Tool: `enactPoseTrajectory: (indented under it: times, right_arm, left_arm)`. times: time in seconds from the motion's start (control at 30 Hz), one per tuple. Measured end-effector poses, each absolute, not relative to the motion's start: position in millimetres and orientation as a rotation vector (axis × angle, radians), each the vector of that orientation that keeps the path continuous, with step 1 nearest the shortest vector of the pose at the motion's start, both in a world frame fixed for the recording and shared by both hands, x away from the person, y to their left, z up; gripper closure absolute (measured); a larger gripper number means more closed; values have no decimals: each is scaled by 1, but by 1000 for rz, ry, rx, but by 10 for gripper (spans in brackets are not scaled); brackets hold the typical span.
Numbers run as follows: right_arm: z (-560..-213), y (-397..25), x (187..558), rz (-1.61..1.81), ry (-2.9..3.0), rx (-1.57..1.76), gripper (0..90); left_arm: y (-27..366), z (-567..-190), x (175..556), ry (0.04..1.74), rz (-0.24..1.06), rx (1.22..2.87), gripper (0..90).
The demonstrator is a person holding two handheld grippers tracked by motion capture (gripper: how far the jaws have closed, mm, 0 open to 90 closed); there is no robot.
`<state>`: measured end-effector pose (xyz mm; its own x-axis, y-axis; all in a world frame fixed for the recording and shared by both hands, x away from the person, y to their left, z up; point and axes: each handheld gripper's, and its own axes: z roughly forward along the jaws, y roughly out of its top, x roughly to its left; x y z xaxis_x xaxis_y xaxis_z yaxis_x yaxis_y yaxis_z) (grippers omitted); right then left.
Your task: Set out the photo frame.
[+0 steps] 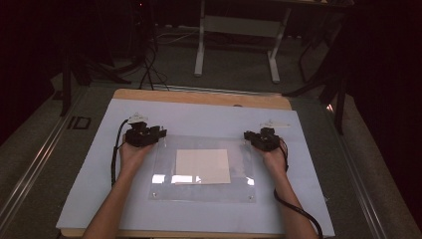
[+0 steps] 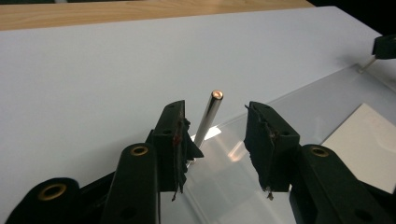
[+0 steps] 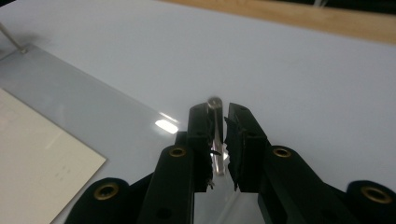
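A: What are the jaws doing?

B: The right gripper point(image 3: 218, 140) has its jaws drawn in on a thin metal pin point(image 3: 215, 135) that stands at a corner of the clear acrylic sheet point(image 3: 116, 109); the pin's round top pokes up between the jaw tips. The left gripper point(image 2: 215, 135) has its jaws spread, with another upright metal pin point(image 2: 208, 116) standing in the gap, close against the left jaw and well clear of the other.

A: And the sheet?

B: It lies flat on a white board point(image 1: 209, 117), and a cream sheet of paper point(image 1: 202, 166) sits under its middle. In the high view the left gripper point(image 1: 143, 134) is at the sheet's far left corner, the right gripper point(image 1: 263, 138) at its far right corner, each held in a hand.

A: Anything below?

B: The board rests on a wooden tabletop point(image 1: 199, 96). A white desk frame point(image 1: 239, 35) stands on the floor beyond.
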<state>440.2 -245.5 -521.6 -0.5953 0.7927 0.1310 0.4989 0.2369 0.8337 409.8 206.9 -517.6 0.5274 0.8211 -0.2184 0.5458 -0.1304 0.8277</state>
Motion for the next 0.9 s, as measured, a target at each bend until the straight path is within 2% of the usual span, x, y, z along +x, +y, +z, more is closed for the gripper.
enactPoseTrajectory:
  times: [0.27, 0.53, 0.7, 0.9]
  right_arm:
    - [-518, -240, 438, 1256, 2163, 1156, 841]
    - [-519, -242, 438, 1278, 2172, 1162, 842]
    - [-520, -244, 440, 1314, 2169, 1190, 836]
    - [-519, -244, 442, 1318, 2187, 1215, 833]
  left_arm:
    - [201, -521, 410, 1114, 437, 1790, 689]
    - [198, -527, 415, 1128, 434, 1769, 812]
    - [198, -527, 415, 1122, 449, 1775, 826]
    - [200, -528, 418, 1142, 404, 1746, 822]
